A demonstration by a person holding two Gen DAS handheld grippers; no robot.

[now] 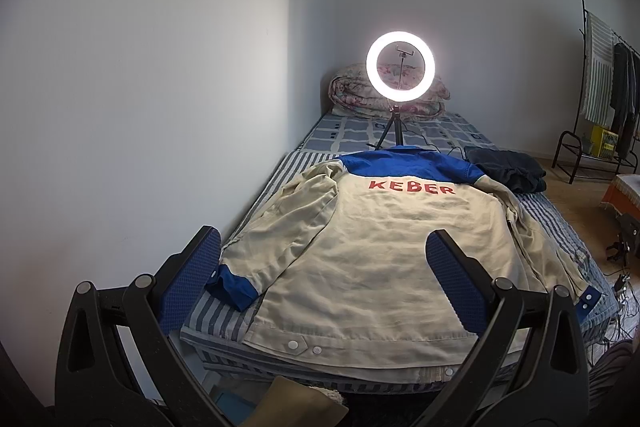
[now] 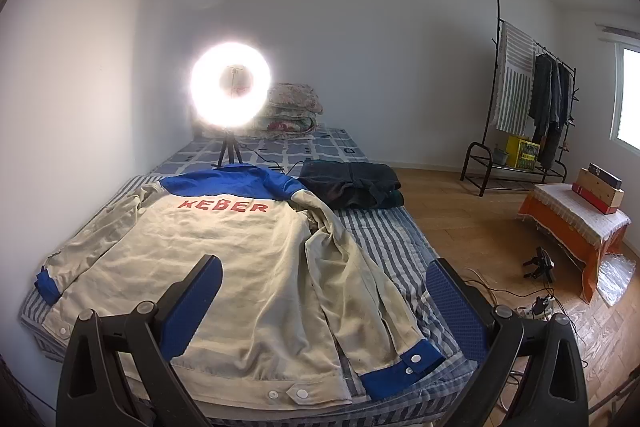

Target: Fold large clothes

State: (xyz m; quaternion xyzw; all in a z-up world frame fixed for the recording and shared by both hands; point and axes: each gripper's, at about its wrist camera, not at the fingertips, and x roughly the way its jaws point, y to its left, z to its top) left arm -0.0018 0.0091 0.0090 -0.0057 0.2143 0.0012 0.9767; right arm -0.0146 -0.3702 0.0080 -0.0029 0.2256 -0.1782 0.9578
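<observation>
Jacket (image 1: 360,251) lies flat beyond both grippers — left (image 1: 324,267), right (image 2: 324,291) — jaws spread, empty.

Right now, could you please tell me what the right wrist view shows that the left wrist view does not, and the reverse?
Only the right wrist view shows the bright window and the boxes stacked on the orange-draped low table. Only the left wrist view shows a tan flat object below the bed's near edge. Both show the beige and blue jacket lettered KEBER lying back-up on the striped bed, the glowing ring light on its tripod, folded dark clothes and an open hand-held gripper.
</observation>
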